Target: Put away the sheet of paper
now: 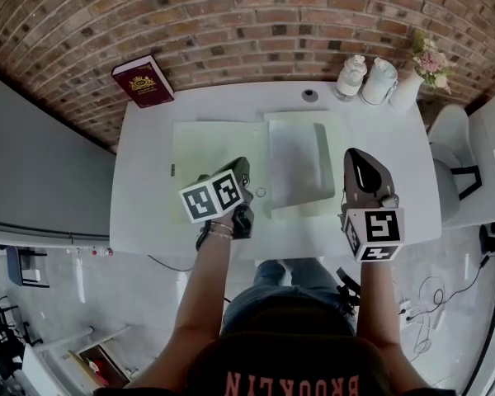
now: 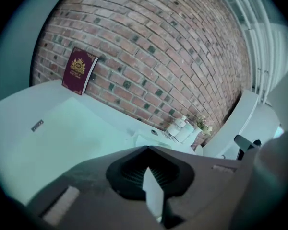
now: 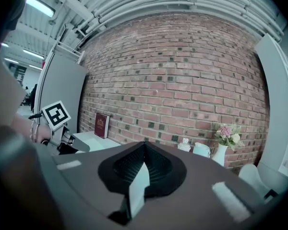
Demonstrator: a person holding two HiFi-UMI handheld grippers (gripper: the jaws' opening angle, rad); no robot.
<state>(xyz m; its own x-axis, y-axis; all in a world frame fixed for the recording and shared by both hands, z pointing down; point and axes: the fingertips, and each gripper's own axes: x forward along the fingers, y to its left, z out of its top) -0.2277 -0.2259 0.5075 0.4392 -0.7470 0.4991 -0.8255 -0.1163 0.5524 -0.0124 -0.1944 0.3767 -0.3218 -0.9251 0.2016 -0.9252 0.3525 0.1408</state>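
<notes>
A pale green folder lies open on the white table. The sheet of paper rests on its right half. My left gripper hovers low over the folder's left flap, close to the fold. Its jaws meet at the tip, shut, with nothing seen between them. My right gripper is raised just past the folder's right edge and points at the brick wall. It is shut and empty. In the right gripper view the left gripper's marker cube shows at the left.
A maroon book leans on the brick wall at the back left. Two white jars and a vase of flowers stand at the back right. A small round disc lies behind the folder. A white chair stands right of the table.
</notes>
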